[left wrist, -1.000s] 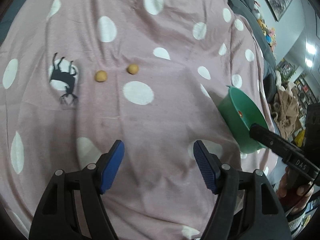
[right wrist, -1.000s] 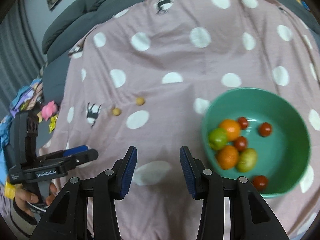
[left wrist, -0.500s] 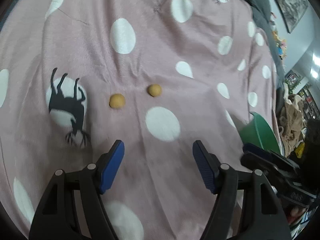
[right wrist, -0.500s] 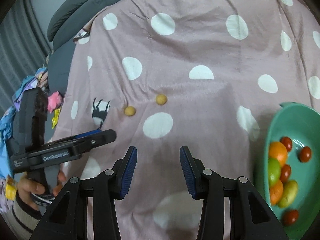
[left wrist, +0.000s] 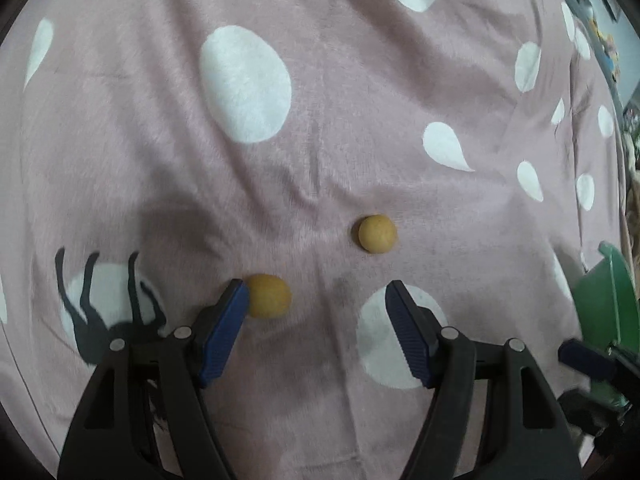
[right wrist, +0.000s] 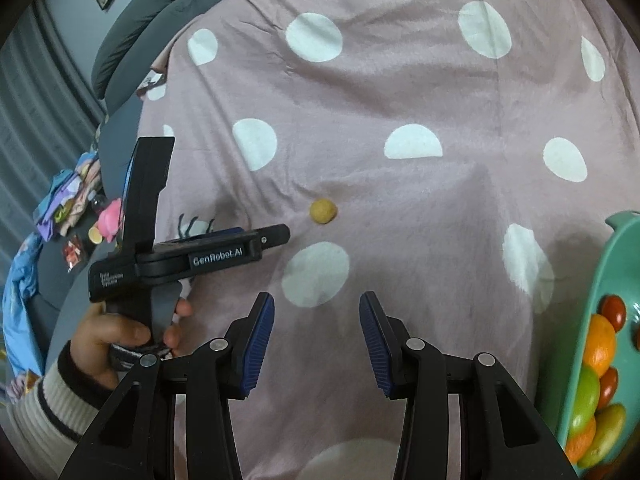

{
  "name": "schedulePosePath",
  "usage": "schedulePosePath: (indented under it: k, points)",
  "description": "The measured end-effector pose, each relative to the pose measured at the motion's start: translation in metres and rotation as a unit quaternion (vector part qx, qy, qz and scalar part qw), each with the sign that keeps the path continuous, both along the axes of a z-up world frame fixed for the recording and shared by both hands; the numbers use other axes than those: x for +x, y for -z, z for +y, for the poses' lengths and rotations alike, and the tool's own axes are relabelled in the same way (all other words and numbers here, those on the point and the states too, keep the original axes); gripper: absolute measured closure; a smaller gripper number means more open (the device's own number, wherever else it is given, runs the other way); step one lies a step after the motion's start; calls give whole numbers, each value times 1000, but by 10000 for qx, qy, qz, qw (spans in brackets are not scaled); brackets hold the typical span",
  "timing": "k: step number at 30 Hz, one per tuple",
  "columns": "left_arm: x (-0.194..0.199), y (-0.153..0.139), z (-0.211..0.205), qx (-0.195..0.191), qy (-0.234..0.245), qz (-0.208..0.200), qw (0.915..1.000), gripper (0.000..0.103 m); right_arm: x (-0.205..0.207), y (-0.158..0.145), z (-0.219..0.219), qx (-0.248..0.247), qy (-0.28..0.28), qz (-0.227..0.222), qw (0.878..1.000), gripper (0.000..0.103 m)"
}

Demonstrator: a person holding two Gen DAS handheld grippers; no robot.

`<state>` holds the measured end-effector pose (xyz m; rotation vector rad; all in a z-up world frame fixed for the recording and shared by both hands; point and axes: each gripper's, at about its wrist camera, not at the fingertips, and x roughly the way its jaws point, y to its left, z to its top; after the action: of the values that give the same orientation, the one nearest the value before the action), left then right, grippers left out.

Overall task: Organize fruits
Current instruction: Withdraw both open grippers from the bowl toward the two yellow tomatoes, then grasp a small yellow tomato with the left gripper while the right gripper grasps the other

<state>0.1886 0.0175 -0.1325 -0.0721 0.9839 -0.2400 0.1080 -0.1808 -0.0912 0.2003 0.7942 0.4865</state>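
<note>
Two small round fruits lie on the pink blanket (left wrist: 320, 168), a soft, napped cloth with white dots and a black deer print (left wrist: 100, 312), creased in shallow folds. Going from the left in my left wrist view: the nearer fruit (left wrist: 269, 295) is a matte yellow-tan ball, a little squat, just beside the tip of my left gripper's left finger (left wrist: 224, 332); I cannot tell whether pad and fruit touch. My left gripper (left wrist: 316, 292) stands open, its ribbed blue pads well apart, with bare blanket and part of a white dot between them. The farther fruit (left wrist: 377, 233) is the same dull tan with a finely speckled skin, lying up and to the right of the first, apart from both fingers. At the far right edge shows the smooth green bowl (left wrist: 608, 300), seen side-on.

In my right wrist view, from the left: my hand (right wrist: 116, 336) in a cream ribbed cuff holds the black plastic handle of the left gripper. One tan fruit lies on the blanket beyond it. My right gripper (right wrist: 316, 304) is open with nothing between its blue ridged pads. At the right, the glossy teal bowl holds a heap of oranges (right wrist: 599, 344), green fruit (right wrist: 584, 396) and shiny red tomatoes (right wrist: 614, 310).
</note>
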Motion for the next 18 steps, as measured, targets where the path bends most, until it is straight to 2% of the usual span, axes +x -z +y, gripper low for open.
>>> schedulePosePath:
  k: [5, 7, 14, 18]
  points:
    - [-8, -3, 11, -488, 190, -7, 9986, 32, 7, 1, -2, 122, -26, -36, 9999, 58]
    - [-10, -2, 15, -572, 237, 0, 9981, 32, 10, 3, -3, 169, -43, -10, 9998, 58]
    - [3, 10, 3, -358, 293, 197, 9987, 36, 19, 13, -3, 233, -45, 163, 9996, 58]
    - [9, 15, -8, 185, 189, 248, 9993, 46, 25, 11, 2, 60, -90, 134, 9999, 58]
